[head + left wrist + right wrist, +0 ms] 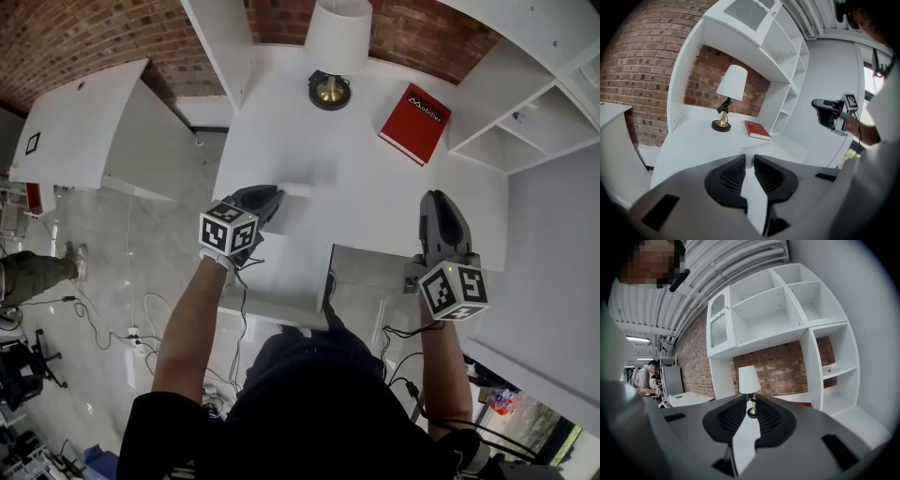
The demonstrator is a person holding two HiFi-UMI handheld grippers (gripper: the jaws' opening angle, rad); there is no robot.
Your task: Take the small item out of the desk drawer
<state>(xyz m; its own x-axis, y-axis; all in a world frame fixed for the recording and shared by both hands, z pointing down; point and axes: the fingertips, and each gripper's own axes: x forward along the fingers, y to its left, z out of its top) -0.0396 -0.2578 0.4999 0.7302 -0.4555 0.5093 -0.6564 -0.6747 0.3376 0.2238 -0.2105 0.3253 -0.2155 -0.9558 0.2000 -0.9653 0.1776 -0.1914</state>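
Head view first: both grippers hang over the front part of the white desk (309,141). The left gripper (267,197) is at the middle left and the right gripper (437,202) at the middle right. Both point toward the top of the frame, where the lamp (337,33) and the red book (415,122) stand. Below the left gripper a white block (281,272) of the desk comes out toward the person. I judge that the drawer is in this block, so the left gripper is the nearer one. The drawer would then lie under and behind its jaws, not ahead of them. No open drawer and no small item appear here, so its look and its long axis cannot be told.

Left gripper view: the left gripper (749,159) has its jaws closed to a thin slit, with nothing between them. Beyond them are only the bare desk top, the lamp (732,82), the red book (757,130) and, at the right of the frame, the right gripper (827,112).

Right gripper view: the right gripper (750,401) also has its jaws together and empty. The lamp (749,379) shows above the slit, with the shelves (787,305) higher up. Drawer and small item are outside this view too.
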